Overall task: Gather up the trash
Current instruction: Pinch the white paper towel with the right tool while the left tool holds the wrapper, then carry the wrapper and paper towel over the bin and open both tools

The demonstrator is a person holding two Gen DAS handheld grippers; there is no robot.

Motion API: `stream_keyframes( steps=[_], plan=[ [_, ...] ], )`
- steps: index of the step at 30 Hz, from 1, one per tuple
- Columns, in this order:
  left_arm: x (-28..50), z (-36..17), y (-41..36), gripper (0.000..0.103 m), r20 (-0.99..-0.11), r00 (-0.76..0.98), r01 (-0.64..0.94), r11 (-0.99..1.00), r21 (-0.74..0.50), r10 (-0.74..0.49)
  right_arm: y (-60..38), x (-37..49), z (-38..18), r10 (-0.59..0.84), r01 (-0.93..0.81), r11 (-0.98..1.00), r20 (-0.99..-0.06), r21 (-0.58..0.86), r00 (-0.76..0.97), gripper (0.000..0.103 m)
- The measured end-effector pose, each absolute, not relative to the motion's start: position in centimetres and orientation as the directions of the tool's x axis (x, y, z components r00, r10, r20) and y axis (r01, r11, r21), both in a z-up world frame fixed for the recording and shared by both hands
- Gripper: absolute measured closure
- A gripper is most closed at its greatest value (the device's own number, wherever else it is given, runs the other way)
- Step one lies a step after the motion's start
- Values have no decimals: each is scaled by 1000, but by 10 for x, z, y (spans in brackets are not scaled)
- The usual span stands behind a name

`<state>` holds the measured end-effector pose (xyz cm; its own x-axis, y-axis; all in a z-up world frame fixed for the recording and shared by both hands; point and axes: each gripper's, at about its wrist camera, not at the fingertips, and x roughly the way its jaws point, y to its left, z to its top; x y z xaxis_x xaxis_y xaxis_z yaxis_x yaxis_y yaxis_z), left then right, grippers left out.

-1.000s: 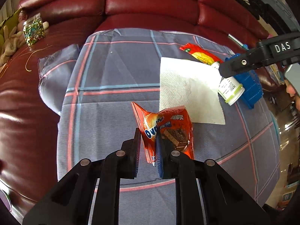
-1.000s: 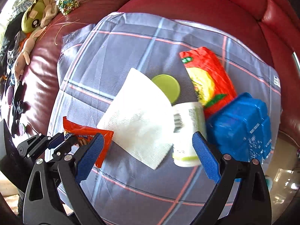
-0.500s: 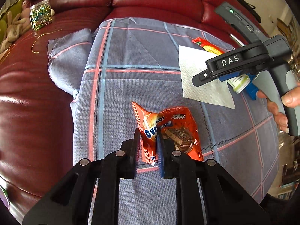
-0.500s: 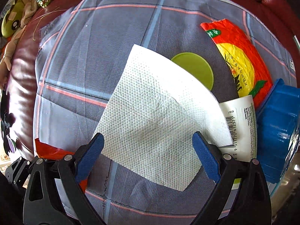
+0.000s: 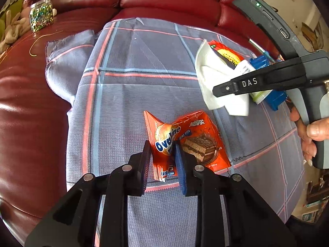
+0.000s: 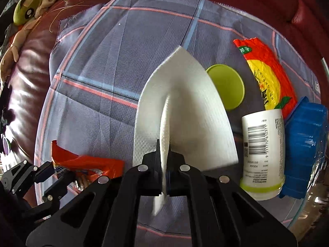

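On the orange snack wrapper (image 5: 185, 142) the brand "Ovaltine" can be read, with "Cube" printed near its lower edge and some Chinese characters at the top right; a chocolate wafer is pictured. The wrapper lies on the checked cloth (image 5: 144, 82) spread over the red leather sofa (image 5: 30, 113), and it stands between the pads of the left claw (image 5: 162, 162), whose jaws have just been opening; a gap is seen at the left pad, so the wrapper is not pinched. "DAS" is written on the side of the right claw (image 5: 222, 88), which is pressed together on the white paper towel (image 6: 185, 107), the sheet folded up between its pads. Only in the right wrist view are the round green lid (image 6: 226, 86) and the barcode on the white bottle (image 6: 263, 152) shown, beside the red-and-yellow packet (image 6: 267, 78) and the blue pack (image 6: 306, 144). Only in the left wrist view is a hand (image 5: 308, 131) seen on the right claw's handle, and the glitter jar (image 5: 41, 14) shown clearly.
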<state>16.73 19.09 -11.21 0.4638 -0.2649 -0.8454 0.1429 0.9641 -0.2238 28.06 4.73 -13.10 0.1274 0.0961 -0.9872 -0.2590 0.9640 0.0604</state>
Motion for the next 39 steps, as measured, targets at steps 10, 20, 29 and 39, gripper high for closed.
stream_keyframes(
  steps=[10, 20, 29, 39],
  plan=[
    [155, -82, 153, 86, -826, 495, 194, 961, -199, -271, 10, 252, -62, 153, -250, 964, -958, 91, 243, 101],
    [137, -37, 70, 86, -787, 517, 335, 926, -174, -336, -103, 196, -13, 138, -149, 984, -934, 93, 329, 101],
    [120, -16, -42, 86, -775, 476, 502, 852, -150, -417, -241, 128, -2, 79, 27, 995, -928, 96, 364, 100],
    [115, -26, -180, 86, -805, 375, 657, 745, -119, -459, -377, 57, -24, 51, 230, 963, -929, 144, 367, 100]
  ],
)
